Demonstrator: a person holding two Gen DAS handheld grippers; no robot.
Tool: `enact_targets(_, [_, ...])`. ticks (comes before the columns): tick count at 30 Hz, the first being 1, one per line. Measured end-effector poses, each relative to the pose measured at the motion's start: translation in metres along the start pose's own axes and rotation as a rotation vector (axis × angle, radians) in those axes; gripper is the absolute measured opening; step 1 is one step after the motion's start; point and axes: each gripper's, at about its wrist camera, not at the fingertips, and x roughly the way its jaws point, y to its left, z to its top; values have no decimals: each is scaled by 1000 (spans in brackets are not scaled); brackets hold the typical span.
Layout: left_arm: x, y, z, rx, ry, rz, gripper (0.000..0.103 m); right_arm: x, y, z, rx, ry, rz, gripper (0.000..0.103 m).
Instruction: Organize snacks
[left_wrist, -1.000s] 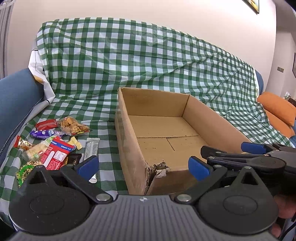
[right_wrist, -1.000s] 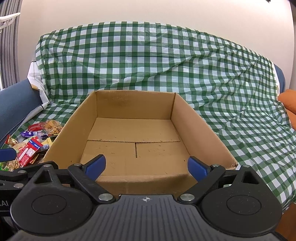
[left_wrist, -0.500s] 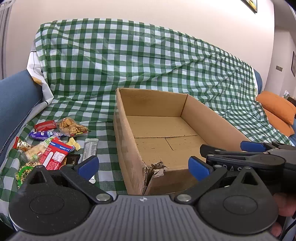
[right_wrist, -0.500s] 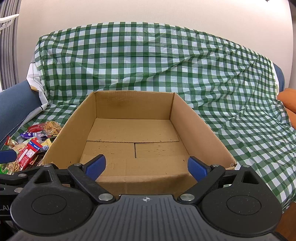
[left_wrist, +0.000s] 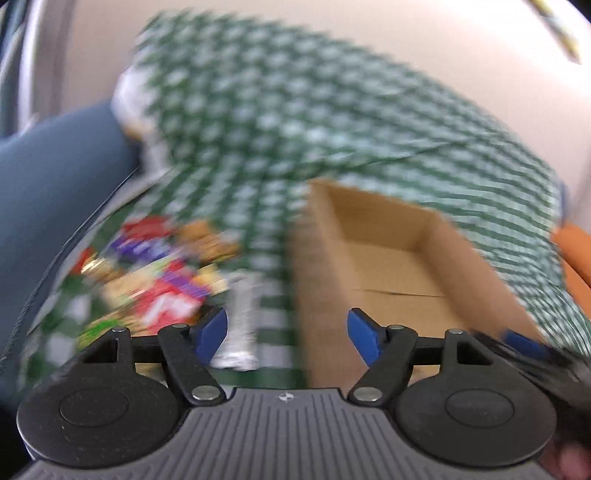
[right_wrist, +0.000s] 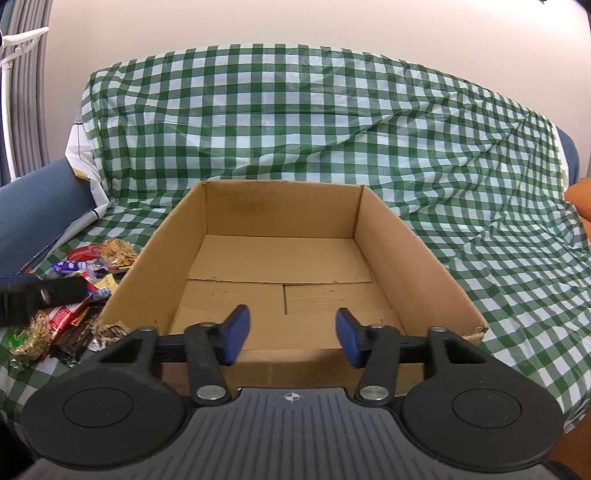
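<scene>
Two grippers, both empty; we note the left gripper (left_wrist: 287, 335) with jaws spread, nothing between its blue fingertips (left_wrist: 210, 334), and the right gripper (right_wrist: 291, 338) likewise spread and holding nothing. Snacks (right_wrist: 79, 291) lie in a loose heap on the green checked cloth (right_wrist: 332, 129), just beside the left wall of the cardboard box (right_wrist: 406, 258); the box floor is bare, so we judge no packet sorted yet.

Left wrist view is heavily smeared; we cannot read individual packets there, only red, purple and yellow wrappers (left_wrist: 162, 280) and a silvery packet (left_wrist: 240, 317) nearest the fingertips.

Risks as we judge them:
- packets overlap and touch one another; closing on one may drag or pinch a neighbour as well;
- wrappers look glossy and thin; a grip on a loose edge could slip, and too firm a squeeze could crush biscuits inside;
- cloth is wrinkled and unsecured; fingertips coming in low could catch a fold and pull the heap, or nudge the box;
- near left corner of the box is torn (right_wrist: 110, 328); a knock there may buckle the wall;
- the left gripper shows at the left edge of the right wrist view, close by; the two tools could collide if both go for the heap.
</scene>
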Motion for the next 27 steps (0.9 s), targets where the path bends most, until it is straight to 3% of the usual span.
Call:
enact_targets(2, [13,27,15,-31,4,63,85,-2,2,0,-4,-18,18,52])
enact_targets(5, [38,82,23,-167,6,102,86,-5,8,-1,-29,-35,43,52])
enact_targets(7, [54,107,12,-272,85,129,86,-5,12,0,-54,-28,60,52])
enact_targets(10, [75,118,-3,-326,185,123,86,-6,20,0,-70,-46,66,52])
enact_targets(12, [81,118,-4,-309,218,122,93,-6,26,0,-85,-56,62,52])
enact_targets(17, [81,111,-4,-259,247,222,94,-6,45,3,-119,-77,96,52])
enact_targets(27, [99,119,-9,-221,306,258,94,-5,85,19,-146,-71,184,53])
